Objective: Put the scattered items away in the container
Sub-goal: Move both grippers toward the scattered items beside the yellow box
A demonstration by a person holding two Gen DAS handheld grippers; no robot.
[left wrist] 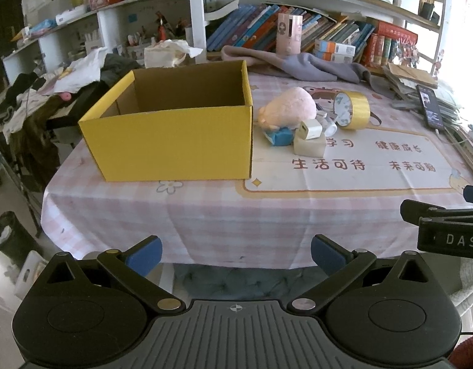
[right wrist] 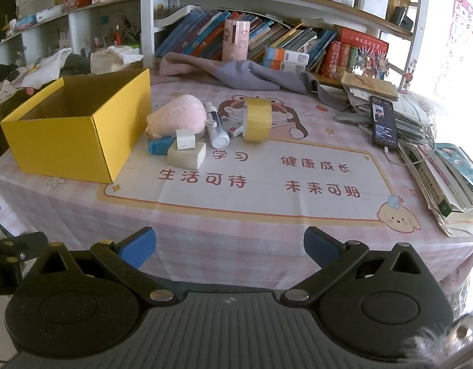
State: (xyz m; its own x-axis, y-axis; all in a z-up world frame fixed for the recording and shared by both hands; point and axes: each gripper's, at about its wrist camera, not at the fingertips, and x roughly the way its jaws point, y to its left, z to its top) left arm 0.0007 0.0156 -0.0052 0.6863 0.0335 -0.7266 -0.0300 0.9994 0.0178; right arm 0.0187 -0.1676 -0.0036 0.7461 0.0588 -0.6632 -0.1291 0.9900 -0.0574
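The yellow cardboard box (right wrist: 67,141) stands open-topped near the table's (right wrist: 267,246) left edge. Just to its right, toward the middle, cluster a pink plush toy (right wrist: 178,113), blue packet (right wrist: 159,146), white charger (right wrist: 185,140), cream block (right wrist: 187,155), white bottle (right wrist: 216,126) and yellow tape roll (right wrist: 257,120). Off the near edge, the left gripper (left wrist: 236,253) and right gripper (right wrist: 229,246) hang spread wide, grasping nothing.

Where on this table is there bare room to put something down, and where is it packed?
The printed panel of the tablecloth lies bare between the pile of small things and the near edge. The yellow box looks empty. It is crowded where the plush toy, bottle and tape roll cluster, and on the right, by the phone and the stacked books.
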